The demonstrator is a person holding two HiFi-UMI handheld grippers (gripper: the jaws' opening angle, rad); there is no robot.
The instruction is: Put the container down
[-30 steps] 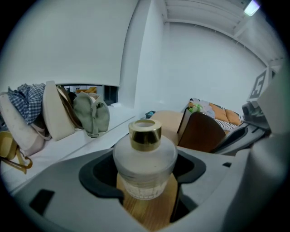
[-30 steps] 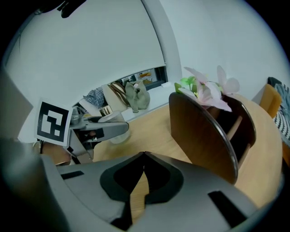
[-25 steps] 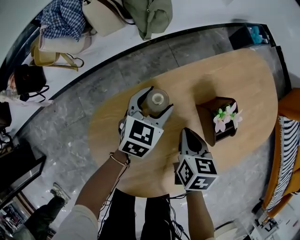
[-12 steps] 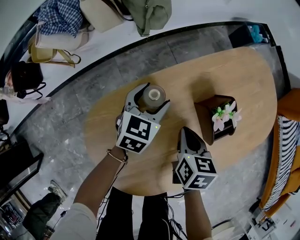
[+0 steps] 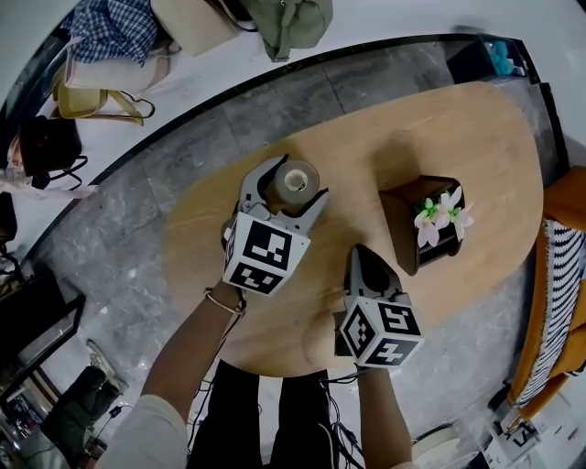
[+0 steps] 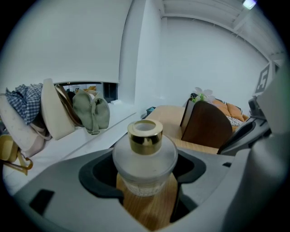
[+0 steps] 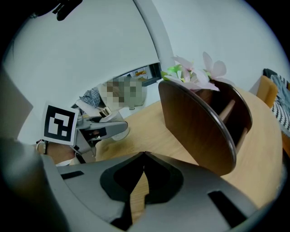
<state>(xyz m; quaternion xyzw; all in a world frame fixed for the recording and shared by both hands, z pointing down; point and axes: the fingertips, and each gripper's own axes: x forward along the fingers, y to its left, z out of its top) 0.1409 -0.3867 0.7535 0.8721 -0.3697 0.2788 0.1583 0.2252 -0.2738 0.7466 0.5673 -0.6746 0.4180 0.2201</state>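
The left claw (image 5: 295, 180) has its two grey jaws wide apart, one on each side of the container (image 6: 145, 154), and they hug its round sides. The container is a small, fat jar of cloudy glass with a shiny gold ring on top. It is near the counter's far left edge. I cannot tell if its bottom touches the wood. The right claw (image 7: 144, 156) is closed, its tips are together, and it holds nothing. It hangs over the near edge of the counter (image 5: 476, 128).

The counter is smooth, light wood with a long round shape. Right of the middle stands a dark brown wooden holder (image 5: 403, 224) with curved sides. Pink and white flowers (image 5: 444, 218) poke out of it. It is well apart from the container. Past the far edge, soft bags (image 5: 293, 23) lie in a heap.
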